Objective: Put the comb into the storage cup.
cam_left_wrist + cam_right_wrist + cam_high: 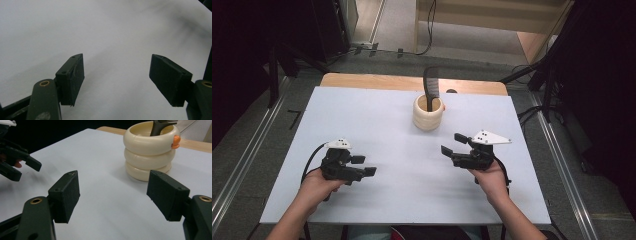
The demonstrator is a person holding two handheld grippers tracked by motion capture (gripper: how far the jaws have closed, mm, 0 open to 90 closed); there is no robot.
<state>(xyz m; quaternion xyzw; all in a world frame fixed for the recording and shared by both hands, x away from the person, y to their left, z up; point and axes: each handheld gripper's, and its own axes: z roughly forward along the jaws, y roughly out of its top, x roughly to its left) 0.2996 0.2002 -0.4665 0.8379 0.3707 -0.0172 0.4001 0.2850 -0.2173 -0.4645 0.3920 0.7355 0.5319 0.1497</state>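
Comb (430, 89) is what I am after, and it stands ahead of my right claw (451, 143), up and a little to that claw's left as I look down from the high view. It sits blade-up in a cream holder (429, 113) made of three stacked rings, near the far middle of the table (377, 125). Its long axis runs close to upright, leaning only slightly, with the dark toothed end poking well above the rim and the lower end hidden inside.

My right claw is wide, nothing between the jaws, hovering low over the bare table with the holder (149, 150) just ahead and to its right in the right gripper view. A small orange tab (176, 142) sticks out from the top ring there. My left claw (364, 165) is also wide and empty, pointed across the table toward the right one, and its own view looks down on blank white surface (105, 37).

I judge the right claw to be the nearer of the two, so I would take the reach with it. The grasp would need the jaws to close across the comb's flat sides above the rim, then lift straight up along its axis so the holder does not tip.
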